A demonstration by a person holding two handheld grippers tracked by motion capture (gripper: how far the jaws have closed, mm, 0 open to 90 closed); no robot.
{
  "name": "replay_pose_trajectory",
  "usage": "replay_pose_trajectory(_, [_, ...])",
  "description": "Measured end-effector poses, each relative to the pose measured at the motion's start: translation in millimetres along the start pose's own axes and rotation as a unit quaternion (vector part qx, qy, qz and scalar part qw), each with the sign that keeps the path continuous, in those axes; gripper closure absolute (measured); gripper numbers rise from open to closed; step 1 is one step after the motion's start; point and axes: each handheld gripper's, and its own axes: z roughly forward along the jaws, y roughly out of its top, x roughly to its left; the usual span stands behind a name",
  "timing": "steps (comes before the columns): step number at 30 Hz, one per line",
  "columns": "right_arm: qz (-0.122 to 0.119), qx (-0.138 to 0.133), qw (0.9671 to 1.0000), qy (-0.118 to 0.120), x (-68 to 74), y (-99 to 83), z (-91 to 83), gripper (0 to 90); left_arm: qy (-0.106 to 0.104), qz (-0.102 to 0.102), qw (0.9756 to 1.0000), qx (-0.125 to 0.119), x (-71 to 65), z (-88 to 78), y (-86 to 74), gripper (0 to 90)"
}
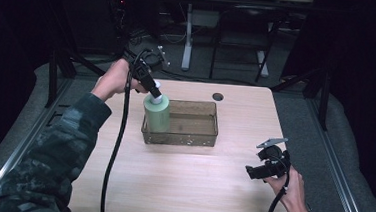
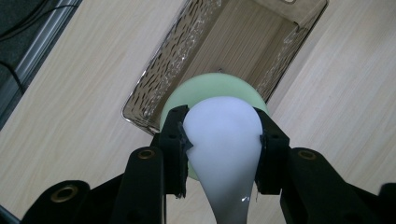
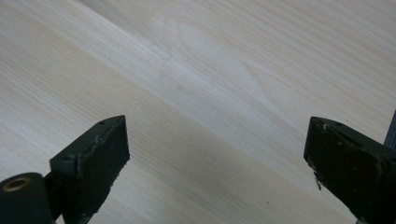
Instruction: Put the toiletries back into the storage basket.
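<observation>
At the left end of the tray: the green bottle [image 1: 156,115] stands upright, its base inside the clear tray [image 1: 194,136].
Cap: the white cap [image 2: 224,135] is pinched between the left gripper [image 1: 153,90] fingers, clenched on it.
Right gripper [image 1: 257,172]: fingers spread wide, nothing between them, low over the desk [image 1: 220,188], well apart from the tray.
Risk: the grip is only on the smooth, tapered cap, so the bottle may slip or tip against the tray wall if released crooked.
</observation>
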Motion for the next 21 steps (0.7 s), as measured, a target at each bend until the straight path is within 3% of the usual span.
replay_pose_trajectory(7, [0.002, -0.001, 1.0, -0.002, 0.1, 0.1, -1.4, 6.2, -0.002, -0.012, 0.9999, -0.005, 4.0, 0.4, -2.8, 62.7])
replay_pose_trajectory(10, [0.002, -0.004, 1.0, -0.002, 0.3, 0.3, -2.4, 6.2, -0.004, -0.025, 0.9995, -0.019, 6.4, 1.3, -5.6, 62.3])
replay_pose_trajectory(13, [0.001, -0.003, 1.0, -0.001, 0.0, 0.2, -2.1, 6.2, -0.008, -0.024, 0.9994, -0.022, 6.5, 2.0, -6.4, 60.9])
replay_pose_trajectory(18, [0.002, -0.003, 1.0, 0.0, -1.0, -0.2, -1.8, 6.2, -0.023, -0.041, 0.9981, -0.04, 6.2, 3.8, -10.4, 34.0])
replay_pose_trajectory(21, [0.004, -0.003, 1.0, 0.001, -1.1, -0.5, -2.1, 6.2, -0.025, -0.047, 0.9971, -0.054, 6.6, -0.4, -13.4, 23.5])
